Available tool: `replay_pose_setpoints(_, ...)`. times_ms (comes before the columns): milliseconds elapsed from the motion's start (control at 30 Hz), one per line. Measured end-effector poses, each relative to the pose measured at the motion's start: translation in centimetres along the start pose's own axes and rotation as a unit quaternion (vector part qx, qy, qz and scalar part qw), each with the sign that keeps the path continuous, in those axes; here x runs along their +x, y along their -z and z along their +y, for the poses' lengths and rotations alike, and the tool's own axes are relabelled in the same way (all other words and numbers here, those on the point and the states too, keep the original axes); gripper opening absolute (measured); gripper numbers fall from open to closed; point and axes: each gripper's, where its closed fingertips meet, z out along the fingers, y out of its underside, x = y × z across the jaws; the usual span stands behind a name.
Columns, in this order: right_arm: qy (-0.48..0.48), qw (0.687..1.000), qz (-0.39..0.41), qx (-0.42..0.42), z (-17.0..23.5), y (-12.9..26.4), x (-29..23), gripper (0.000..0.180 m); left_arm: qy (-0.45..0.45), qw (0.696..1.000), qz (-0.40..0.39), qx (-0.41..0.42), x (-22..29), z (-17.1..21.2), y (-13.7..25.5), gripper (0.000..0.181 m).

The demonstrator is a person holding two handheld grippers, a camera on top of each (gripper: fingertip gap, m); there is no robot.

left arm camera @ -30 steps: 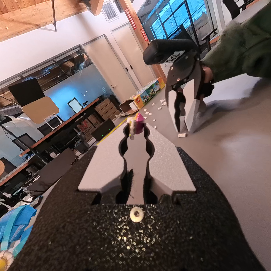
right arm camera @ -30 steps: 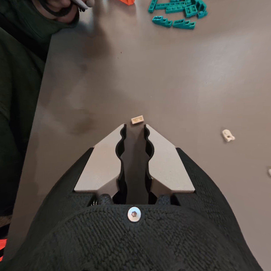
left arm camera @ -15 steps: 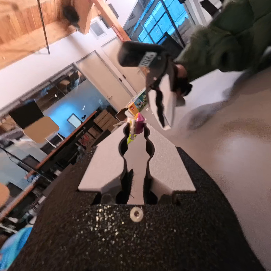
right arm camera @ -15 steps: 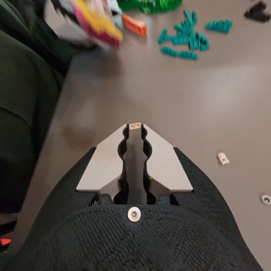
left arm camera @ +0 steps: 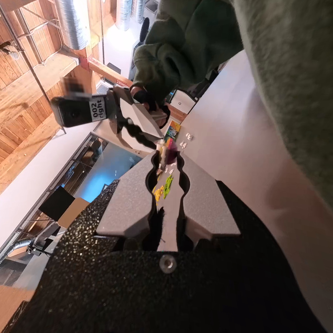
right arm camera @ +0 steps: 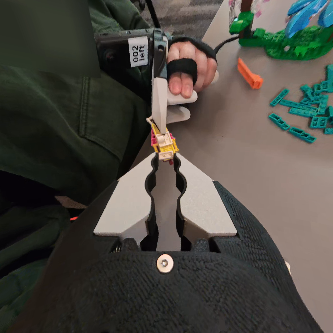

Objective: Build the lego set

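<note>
My left gripper (left arm camera: 166,155) is shut on a small pink, yellow and white lego assembly (left arm camera: 169,153), held in the air over the near table edge. In the right wrist view it comes down from above (right arm camera: 160,130) with the assembly (right arm camera: 164,142) at its tips. My right gripper (right arm camera: 165,156) is shut on a small tan plate (right arm camera: 165,155). The plate sits against the lower end of the assembly. In the left wrist view the right gripper (left arm camera: 158,142) reaches in from the upper left, tips at the assembly.
The grey table (right arm camera: 234,180) holds a green lego model with blue leaves (right arm camera: 288,43), an orange brick separator (right arm camera: 249,76) and several teal pieces (right arm camera: 304,115). Farther off lie a lego box (left arm camera: 173,130) and white (left arm camera: 188,137), yellow and lime pieces (left arm camera: 164,188). A person's green jacket (right arm camera: 63,117) is close on the left.
My right gripper closed on the tan plate on the table, lifted it and brought it to the assembly. My left gripper tilted and swung toward the right gripper, still holding the assembly.
</note>
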Motion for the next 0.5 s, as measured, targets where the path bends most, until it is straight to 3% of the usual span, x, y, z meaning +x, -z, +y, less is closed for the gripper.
replay_pose_setpoints(500, -0.011, 0.996, -0.058, -0.060, 0.00, -0.65, -0.95, 0.015, -0.017, 1.000, -0.003, 0.025, 0.05, -1.00, 0.33, 0.017)
